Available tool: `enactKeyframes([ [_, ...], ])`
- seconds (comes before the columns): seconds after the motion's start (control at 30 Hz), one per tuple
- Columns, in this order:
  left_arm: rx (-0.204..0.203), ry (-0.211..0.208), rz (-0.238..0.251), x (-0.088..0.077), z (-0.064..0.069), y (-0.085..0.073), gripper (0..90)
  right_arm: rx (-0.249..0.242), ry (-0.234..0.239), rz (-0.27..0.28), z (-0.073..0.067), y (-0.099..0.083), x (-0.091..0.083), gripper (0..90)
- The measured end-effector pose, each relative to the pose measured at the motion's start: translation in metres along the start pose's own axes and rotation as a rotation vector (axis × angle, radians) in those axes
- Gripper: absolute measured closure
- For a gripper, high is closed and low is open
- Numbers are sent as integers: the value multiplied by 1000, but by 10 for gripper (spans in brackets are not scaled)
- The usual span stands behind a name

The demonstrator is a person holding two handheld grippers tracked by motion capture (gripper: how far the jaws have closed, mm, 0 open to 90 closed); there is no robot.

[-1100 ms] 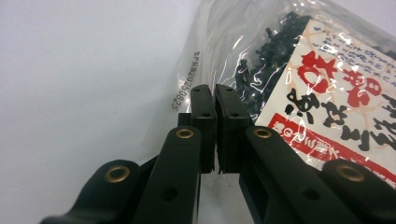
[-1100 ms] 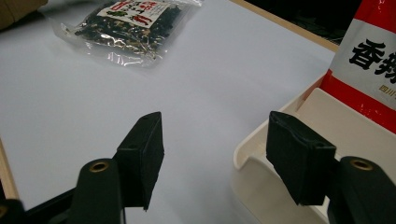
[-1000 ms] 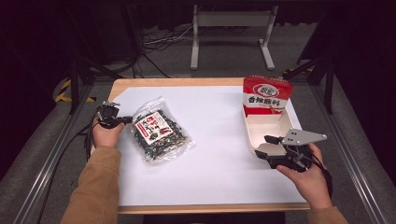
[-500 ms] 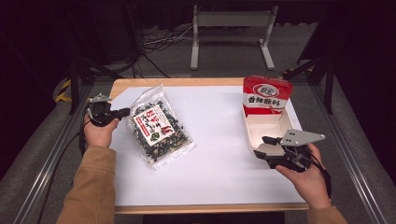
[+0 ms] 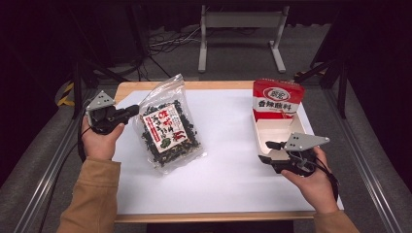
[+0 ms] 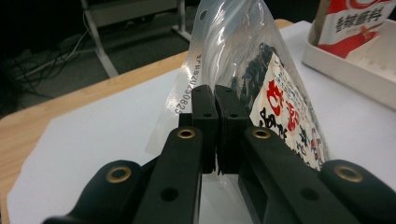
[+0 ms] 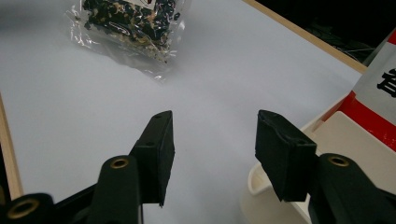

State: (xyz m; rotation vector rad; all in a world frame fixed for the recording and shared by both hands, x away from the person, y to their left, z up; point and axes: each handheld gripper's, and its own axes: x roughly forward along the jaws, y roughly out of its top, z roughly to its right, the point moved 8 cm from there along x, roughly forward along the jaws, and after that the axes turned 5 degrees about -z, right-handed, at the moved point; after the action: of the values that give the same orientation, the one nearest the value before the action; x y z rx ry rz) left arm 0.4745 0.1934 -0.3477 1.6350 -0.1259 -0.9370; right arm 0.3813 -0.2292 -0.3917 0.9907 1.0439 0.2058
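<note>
Two grippers are at work over the white-covered table [image 5: 228, 170]. The left gripper [image 5: 130, 111] has its jaws pressed together on the clear edge of a bag of dried seaweed [image 5: 167, 130], pinching the plastic close to the printed seam; in the left gripper view the bag [image 6: 261, 79] stands up right behind the closed pads, its upper part raised off the sheet and its red-lettered label facing the right of that view. From the high view the bag's upper end tilts up toward the left gripper while its lower end rests on the white sheet, left of the table's middle.

The right gripper [image 5: 268, 151] sits at the near end of a white tray [image 5: 274, 131] on the right side of the table. Its jaws stand apart with nothing between them, and they have just been closing somewhat. In the right gripper view the right gripper [image 7: 215, 154] points across the sheet toward the bag [image 7: 135, 23], well apart from it, and one jaw hangs over the tray's rim [image 7: 261, 186]. A red and white seasoning packet [image 5: 278, 99] stands upright at the tray's far end.
</note>
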Motion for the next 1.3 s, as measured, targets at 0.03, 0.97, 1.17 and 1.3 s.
enactKeyframes([
  [0.03, 8, -2, 4, -2, 3, 2, 882, 1, 2, 3, 0, 1, 1, 473],
  [0.97, 227, -198, 145, -27, 90, 37, 884, -1, 172, 108, -36, 64, 28, 482],
  [1.17, 253, -241, 150, -24, 102, 38, 884, 24, 215, 118, -40, 77, 35, 455],
  [1.3, 269, -267, 153, -23, 111, 38, 885, 52, 244, 111, -41, 84, 39, 441],
])
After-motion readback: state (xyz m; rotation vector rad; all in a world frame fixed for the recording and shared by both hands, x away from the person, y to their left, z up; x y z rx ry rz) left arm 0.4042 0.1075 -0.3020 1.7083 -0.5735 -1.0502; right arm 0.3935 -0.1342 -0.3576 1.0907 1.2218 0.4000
